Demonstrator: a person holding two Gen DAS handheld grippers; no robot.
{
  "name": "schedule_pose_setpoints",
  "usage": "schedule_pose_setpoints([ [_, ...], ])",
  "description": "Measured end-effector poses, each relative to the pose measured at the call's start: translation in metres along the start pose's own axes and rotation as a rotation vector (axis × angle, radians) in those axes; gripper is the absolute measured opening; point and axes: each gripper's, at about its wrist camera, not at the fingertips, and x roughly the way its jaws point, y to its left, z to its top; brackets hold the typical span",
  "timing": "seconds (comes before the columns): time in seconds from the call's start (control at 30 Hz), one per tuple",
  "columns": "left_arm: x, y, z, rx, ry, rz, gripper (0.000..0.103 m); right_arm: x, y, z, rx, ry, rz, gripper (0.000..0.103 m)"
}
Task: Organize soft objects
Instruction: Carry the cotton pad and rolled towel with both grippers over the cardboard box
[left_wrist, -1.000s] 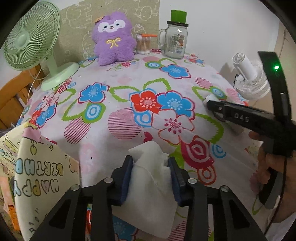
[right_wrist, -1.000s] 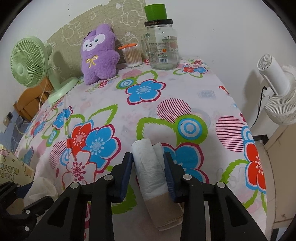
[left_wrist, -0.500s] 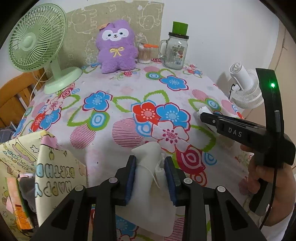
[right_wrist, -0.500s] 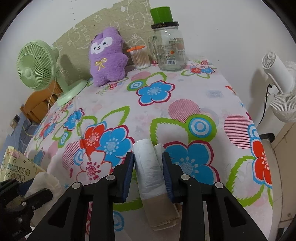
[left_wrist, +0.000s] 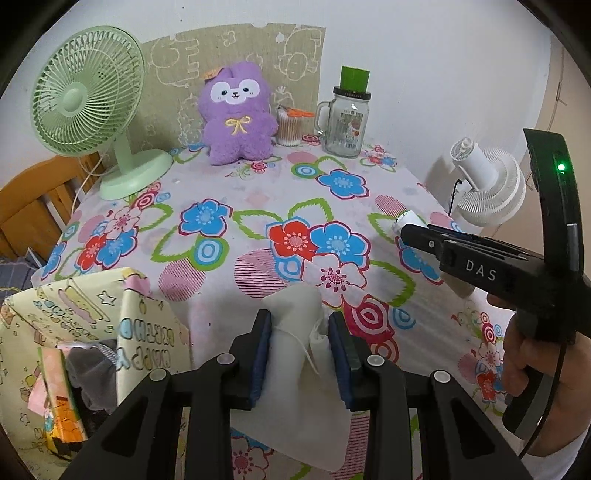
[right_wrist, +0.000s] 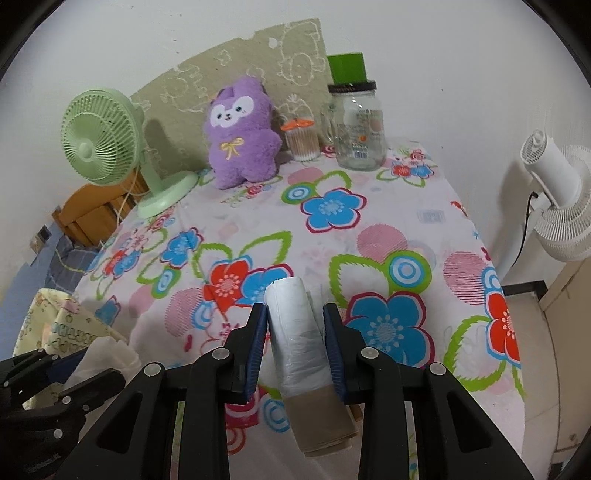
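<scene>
Both soft things are picked up but not put away yet. The left claw (left_wrist: 300, 347) squeezes a white cloth (left_wrist: 295, 354) between its pads, and most of the cloth hangs below it. The right claw (right_wrist: 295, 343) grips a roll of white bags (right_wrist: 295, 332), which sticks out ahead of it. The birthday bag (left_wrist: 144, 328), just left of the left claw, looks like where they go. The purple plush toy (left_wrist: 236, 114) sits far ahead on the counter (left_wrist: 258, 199), untouched.
</scene>
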Motion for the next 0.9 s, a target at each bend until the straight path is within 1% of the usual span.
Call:
schedule_pose_setpoints([
  [0.43, -0.033, 0.002, 0.0, -0.012, -0.057, -0.007, 0.032, -0.035, 0.018, 0.002, -0.016, -0.027, -0.003, 0.034],
  [0.77, -0.059, 0.011, -0.002, -0.033, -0.102, -0.013, 0.032, -0.062, 0.051, 0.007, -0.072, -0.059, 0.01, 0.034],
  [0.9, -0.065, 0.017, -0.001, -0.041, -0.113, -0.014, 0.032, -0.067, 0.061, 0.009, -0.086, -0.064, 0.012, 0.034],
])
